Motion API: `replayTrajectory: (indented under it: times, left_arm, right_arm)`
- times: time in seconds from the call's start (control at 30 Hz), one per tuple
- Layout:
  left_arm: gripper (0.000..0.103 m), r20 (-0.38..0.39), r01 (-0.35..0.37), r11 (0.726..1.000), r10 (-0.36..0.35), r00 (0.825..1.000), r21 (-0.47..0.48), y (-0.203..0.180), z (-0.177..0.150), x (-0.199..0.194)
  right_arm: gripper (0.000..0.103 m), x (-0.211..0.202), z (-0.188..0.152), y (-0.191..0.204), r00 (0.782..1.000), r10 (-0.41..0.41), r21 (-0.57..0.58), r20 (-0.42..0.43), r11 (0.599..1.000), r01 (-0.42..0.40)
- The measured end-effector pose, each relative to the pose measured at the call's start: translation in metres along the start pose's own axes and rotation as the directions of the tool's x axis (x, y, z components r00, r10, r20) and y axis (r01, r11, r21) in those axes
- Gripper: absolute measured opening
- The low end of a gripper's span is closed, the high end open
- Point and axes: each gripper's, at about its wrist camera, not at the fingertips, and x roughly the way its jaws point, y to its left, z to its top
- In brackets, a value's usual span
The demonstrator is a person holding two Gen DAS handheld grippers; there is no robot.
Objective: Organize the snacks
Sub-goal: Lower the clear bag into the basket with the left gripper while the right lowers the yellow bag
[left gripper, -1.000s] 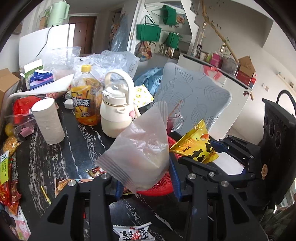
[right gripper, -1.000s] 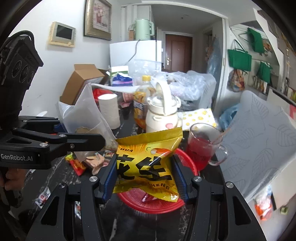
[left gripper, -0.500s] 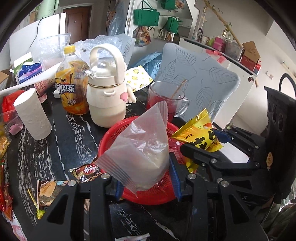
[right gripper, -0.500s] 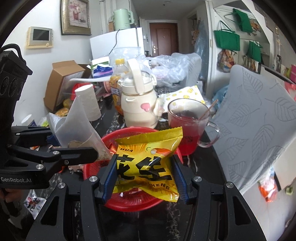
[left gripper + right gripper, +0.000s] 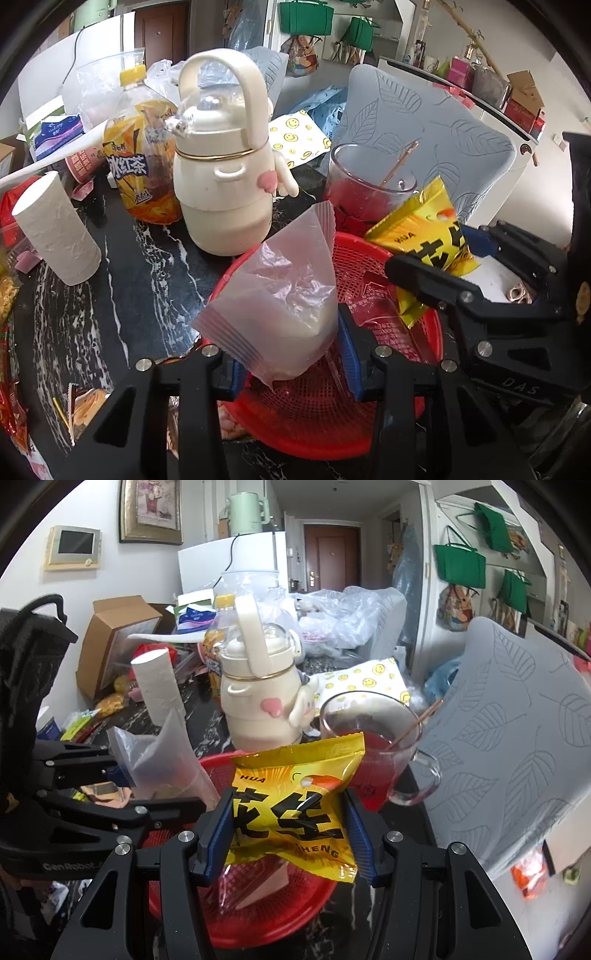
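Note:
My left gripper (image 5: 291, 362) is shut on a clear plastic zip bag (image 5: 280, 302) and holds it over the near left part of a red mesh basket (image 5: 325, 424). My right gripper (image 5: 288, 830) is shut on a yellow peanut snack packet (image 5: 295, 805) and holds it above the same basket (image 5: 243, 923). The right gripper (image 5: 436, 280) with the yellow packet (image 5: 424, 229) shows at the right of the left wrist view. The left gripper (image 5: 147, 786) with the clear bag (image 5: 162, 760) shows at the left of the right wrist view.
A cream kettle-shaped bottle (image 5: 221, 177), an iced-tea bottle (image 5: 140, 155), a glass mug of red drink (image 5: 362, 192) and a paper roll (image 5: 55, 232) stand behind the basket on the black marble table (image 5: 147, 288). Loose snack packets (image 5: 85, 406) lie at the left. A grey chair back (image 5: 517, 720) stands right.
Both grippers have moved forward and down toward the red basket with their loads. The basket now lies right under the clear bag and the yellow packet.

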Motion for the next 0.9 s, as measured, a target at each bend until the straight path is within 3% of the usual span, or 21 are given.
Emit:
replayTrajectory:
  times: [0.3,0.53,0.9]
  left_arm:
    - [0.043,-0.052,-0.029,0.999,0.027,0.998,-0.042,0.013,0.0,0.007]
    - [0.043,-0.034,-0.06,0.996,0.058,0.998,-0.062,0.022,-0.005,-0.004]
    - [0.043,-0.032,-0.073,0.993,0.071,0.997,-0.093,0.036,-0.01,-0.009]
  right_arm:
    - [0.055,0.018,0.009,0.0,1.0,0.021,-0.005,-0.007,1.0,-0.021]
    - [0.056,0.035,0.014,0.009,1.0,0.01,-0.052,-0.024,0.999,-0.012]
    - [0.055,0.062,0.001,0.018,0.99,-0.001,-0.087,-0.142,0.996,-0.011]
